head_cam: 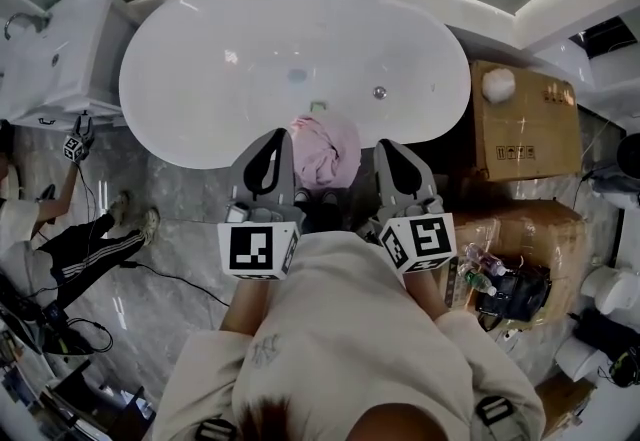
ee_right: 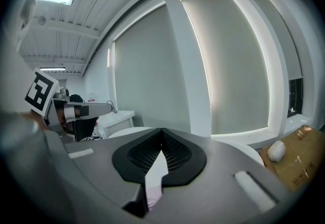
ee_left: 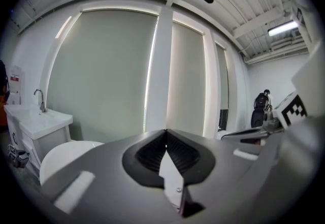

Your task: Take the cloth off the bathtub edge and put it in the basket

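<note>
The bathtub [head_cam: 220, 59] edge holds a pink cloth [head_cam: 325, 151].
Flanking it, left tongs [head_cam: 279, 136] and right tongs [head_cam: 386, 146] are both closed, empty.

Gloss beside soft and matt surfaces
Smooth, glossy white bathtub [head_cam: 250, 59]; soft, slightly fuzzy pink cloth [head_cam: 325, 151]; polished grey marbled floor [head_cam: 180, 219]; matt brown cardboard boxes [head_cam: 525, 119].

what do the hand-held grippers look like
The left hand-held gripper and right hand-held gripper are grey tapering shells with black ribbed pads, each with a white cube of black square markers. The person wears a cream top.
</note>
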Demonstrator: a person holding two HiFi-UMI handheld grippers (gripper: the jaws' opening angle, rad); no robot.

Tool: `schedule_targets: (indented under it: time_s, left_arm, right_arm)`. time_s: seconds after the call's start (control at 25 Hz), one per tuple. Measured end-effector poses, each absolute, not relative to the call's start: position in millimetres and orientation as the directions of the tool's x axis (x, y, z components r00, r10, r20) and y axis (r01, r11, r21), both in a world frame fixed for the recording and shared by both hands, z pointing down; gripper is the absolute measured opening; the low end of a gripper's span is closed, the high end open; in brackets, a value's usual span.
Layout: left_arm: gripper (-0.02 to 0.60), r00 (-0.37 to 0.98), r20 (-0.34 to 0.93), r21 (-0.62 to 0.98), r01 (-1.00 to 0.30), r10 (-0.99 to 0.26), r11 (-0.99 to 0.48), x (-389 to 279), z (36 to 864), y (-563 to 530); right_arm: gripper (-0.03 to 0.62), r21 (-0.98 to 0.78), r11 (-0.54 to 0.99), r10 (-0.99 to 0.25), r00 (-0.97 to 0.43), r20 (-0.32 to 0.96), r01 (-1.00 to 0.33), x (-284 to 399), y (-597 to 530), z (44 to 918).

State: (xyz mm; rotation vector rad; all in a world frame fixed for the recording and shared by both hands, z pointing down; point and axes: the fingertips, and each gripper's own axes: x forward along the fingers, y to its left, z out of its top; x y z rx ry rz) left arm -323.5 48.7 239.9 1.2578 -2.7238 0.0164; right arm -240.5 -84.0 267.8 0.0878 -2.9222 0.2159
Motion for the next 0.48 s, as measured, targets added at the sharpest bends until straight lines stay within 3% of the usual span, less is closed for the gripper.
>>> schedule_targets:
  time_s: [0.48]
  left_arm:
    - [0.048,-0.625,0.129,0.058,-0.771,-0.770,0.635,-342,243,57]
  right_arm:
    - [-0.003,-0.126,0.989,-0.055,-0.976,0.208,-0.083,-259,-71,264]
